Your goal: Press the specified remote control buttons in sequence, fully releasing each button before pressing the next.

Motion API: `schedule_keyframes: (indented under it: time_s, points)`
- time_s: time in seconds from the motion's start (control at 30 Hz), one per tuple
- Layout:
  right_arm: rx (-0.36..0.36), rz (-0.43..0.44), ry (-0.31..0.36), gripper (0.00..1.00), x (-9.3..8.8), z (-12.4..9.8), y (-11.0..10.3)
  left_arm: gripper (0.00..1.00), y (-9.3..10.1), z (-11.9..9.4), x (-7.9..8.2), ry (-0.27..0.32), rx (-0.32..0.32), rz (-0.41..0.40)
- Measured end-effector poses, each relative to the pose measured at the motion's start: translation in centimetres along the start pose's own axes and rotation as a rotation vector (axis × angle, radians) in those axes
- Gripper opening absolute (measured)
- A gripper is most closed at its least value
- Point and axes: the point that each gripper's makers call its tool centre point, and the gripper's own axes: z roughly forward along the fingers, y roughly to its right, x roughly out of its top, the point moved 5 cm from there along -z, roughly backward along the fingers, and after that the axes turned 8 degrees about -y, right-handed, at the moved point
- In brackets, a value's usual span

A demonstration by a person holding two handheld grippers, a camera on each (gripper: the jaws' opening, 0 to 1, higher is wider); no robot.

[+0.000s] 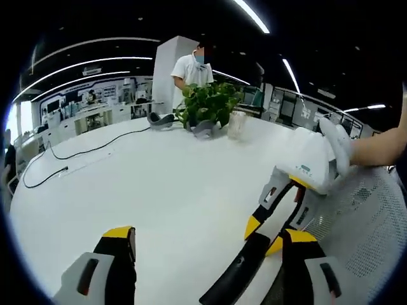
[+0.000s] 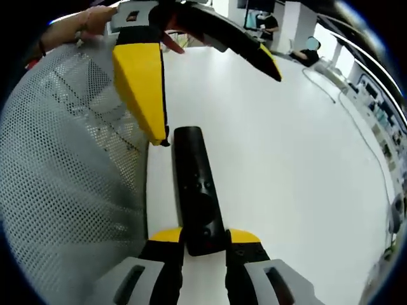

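Clamped between the yellow-tipped jaws of the right claw point(image 2: 205, 236), a slim black plastic remote control point(image 2: 198, 190) lies lengthwise over the smooth white surface point(image 2: 299, 159), beside a grey mesh chair back point(image 2: 63, 178). Jaws of the left claw point(image 1: 206, 244) stand wide apart, holding nothing, its yellow tip just above the remote's far end. Farther off sits a leafy green potted plant point(image 1: 208, 105).
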Motion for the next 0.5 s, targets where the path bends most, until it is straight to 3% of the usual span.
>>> schedule_keyframes:
  time_s: [0.27, 0.5]
  points:
    - [0.005, 0.024, 0.028, 0.22, 0.4, 0.1, 0.3, 1.0, 0.5, -1.6, 0.5, -0.008, 0.026, 0.047]
    - [-0.005, -0.008, 0.019, 0.22, 0.5, 0.2, 0.9, 1.0, 0.3, -3.5, 1.7, 0.031, 0.049, 0.04]
